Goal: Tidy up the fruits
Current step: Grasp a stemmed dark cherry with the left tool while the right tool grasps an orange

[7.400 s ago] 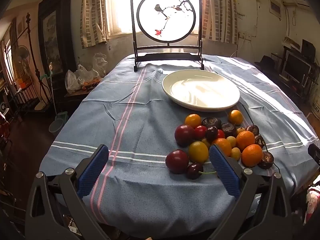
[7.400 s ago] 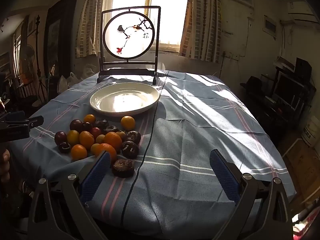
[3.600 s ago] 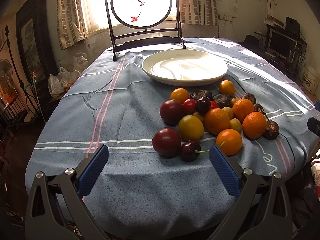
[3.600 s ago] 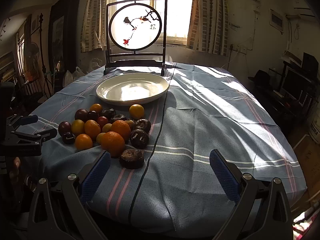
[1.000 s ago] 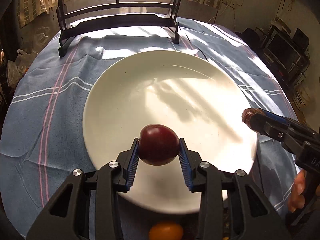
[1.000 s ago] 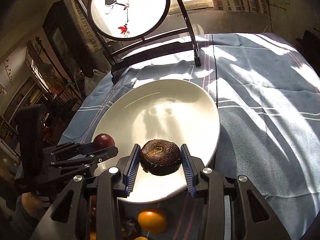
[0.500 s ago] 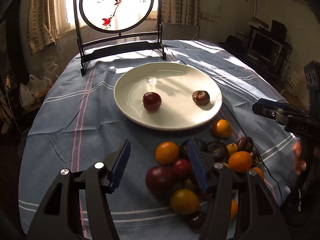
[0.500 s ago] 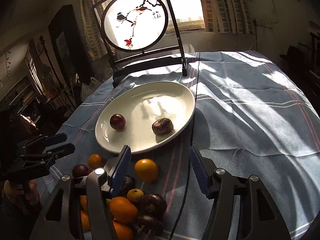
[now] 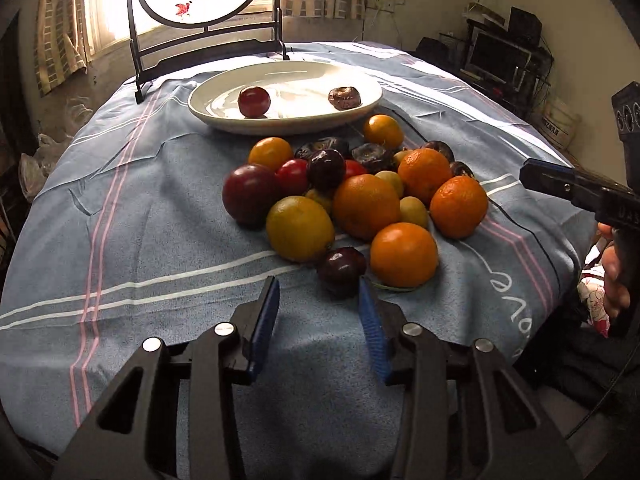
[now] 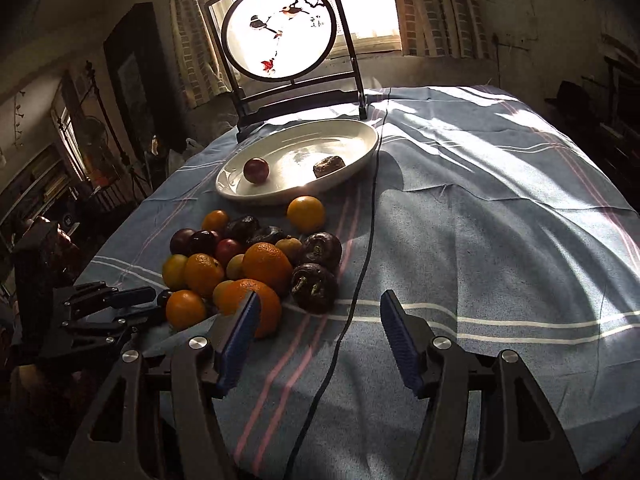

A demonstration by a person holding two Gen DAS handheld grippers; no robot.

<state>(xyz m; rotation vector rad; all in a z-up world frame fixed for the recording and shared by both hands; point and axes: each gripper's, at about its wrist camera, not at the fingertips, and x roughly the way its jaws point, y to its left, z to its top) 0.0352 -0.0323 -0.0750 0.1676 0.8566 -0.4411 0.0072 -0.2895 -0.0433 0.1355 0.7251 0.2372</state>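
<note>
Your left hand-held gripper (image 9: 318, 312) hung low at the near edge of the desk (image 9: 160, 216), blue pads apart, nothing between them. A small dark plum (image 9: 341, 270) sat just ahead of its right pad, close to touching. Behind it lay the fruit pile (image 9: 352, 192): smooth yellow lemon (image 9: 300, 228), dull purple plum (image 9: 250, 194), pebbled oranges, wrinkled dark fruits at the back, all crowded and touching.

The glossy white plate (image 9: 224, 118) stood beyond the pile. It held a round red plum (image 9: 254, 101) on the left and a brown wrinkled fruit (image 9: 344, 98) on the right, well apart. A black frame with a round painted screen (image 10: 279, 32) stood behind the plate.

Your right hand-held gripper (image 10: 318, 334) also stood parted and empty. Its left pad overlapped the nearest orange (image 10: 256, 306) in view; contact could not be told. A black cable (image 10: 362, 264) ran across the striped blue cloth (image 10: 480, 240) between its pads, past a ridged dark fruit (image 10: 313, 282).
</note>
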